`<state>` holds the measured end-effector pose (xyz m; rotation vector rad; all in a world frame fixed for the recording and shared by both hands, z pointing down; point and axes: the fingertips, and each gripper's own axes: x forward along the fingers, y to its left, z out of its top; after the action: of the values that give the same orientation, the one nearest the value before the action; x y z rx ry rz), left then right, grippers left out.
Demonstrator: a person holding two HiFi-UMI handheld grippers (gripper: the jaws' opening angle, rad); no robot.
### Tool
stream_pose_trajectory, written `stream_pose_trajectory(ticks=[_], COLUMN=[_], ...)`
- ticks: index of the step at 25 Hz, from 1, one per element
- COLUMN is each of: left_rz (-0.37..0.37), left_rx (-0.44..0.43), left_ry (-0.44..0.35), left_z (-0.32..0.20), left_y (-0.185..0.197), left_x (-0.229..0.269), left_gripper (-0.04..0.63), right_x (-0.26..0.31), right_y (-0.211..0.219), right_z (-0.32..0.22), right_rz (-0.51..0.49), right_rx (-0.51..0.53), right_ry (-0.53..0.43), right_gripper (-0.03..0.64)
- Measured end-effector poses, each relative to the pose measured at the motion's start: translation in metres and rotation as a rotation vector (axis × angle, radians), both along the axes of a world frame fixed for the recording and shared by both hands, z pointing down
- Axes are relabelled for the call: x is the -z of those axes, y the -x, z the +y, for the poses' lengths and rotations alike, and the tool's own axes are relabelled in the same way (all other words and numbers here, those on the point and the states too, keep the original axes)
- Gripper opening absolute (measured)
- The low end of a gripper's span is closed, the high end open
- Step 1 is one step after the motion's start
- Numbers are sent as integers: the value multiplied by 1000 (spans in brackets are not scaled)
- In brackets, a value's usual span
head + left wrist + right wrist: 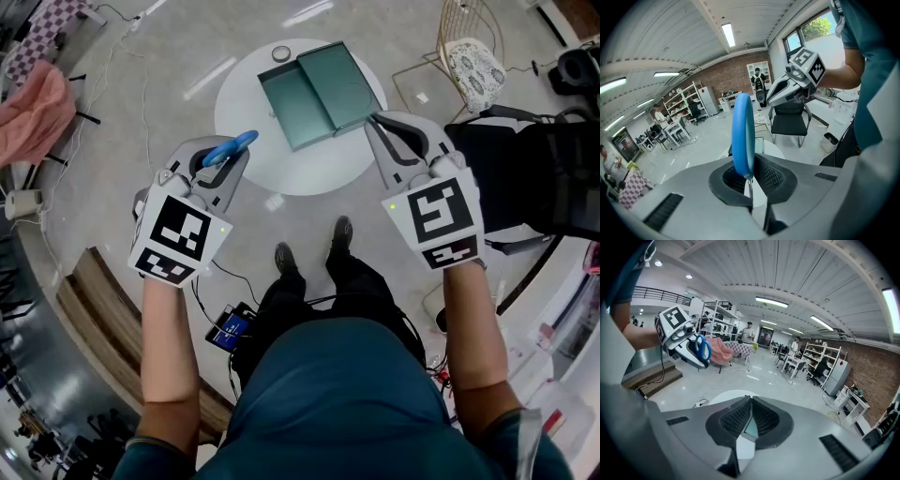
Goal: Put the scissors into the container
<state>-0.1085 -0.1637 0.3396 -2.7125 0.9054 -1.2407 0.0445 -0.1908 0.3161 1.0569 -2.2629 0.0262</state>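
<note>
The left hand-held gripper (228, 161) is clenched on the blue-handled metal scissors (743, 132), whose handle loop stands up out of the jaws while the blades sit between the pads. The scissors are held in the air beside the round white desk (242, 111), apart from the dark green rectangular container (319, 92), which lies open on it. The right hand-held gripper (750, 409) is clenched and empty, its jaws together, near the desk's opposite edge.

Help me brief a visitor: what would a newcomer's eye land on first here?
The blue-handled scissors, clamped in the left hand-held gripper. Next, the teal container on the round white table ahead, with the right hand-held gripper shut and empty, held to its right.
</note>
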Motion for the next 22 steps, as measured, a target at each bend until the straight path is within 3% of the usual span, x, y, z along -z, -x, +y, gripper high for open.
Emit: stream_pose_trajectory(ticks=[22], left_rz=[-3], left_rx=[14], left_ry=[63], left_z=[-4], left_y=[7], left_x=[-31], left_gripper=[26], right_x=[-31], right_y=[9], right_z=[-1], right_rz=[12], right_rx=[21], right_ry=[64], right_gripper=[40])
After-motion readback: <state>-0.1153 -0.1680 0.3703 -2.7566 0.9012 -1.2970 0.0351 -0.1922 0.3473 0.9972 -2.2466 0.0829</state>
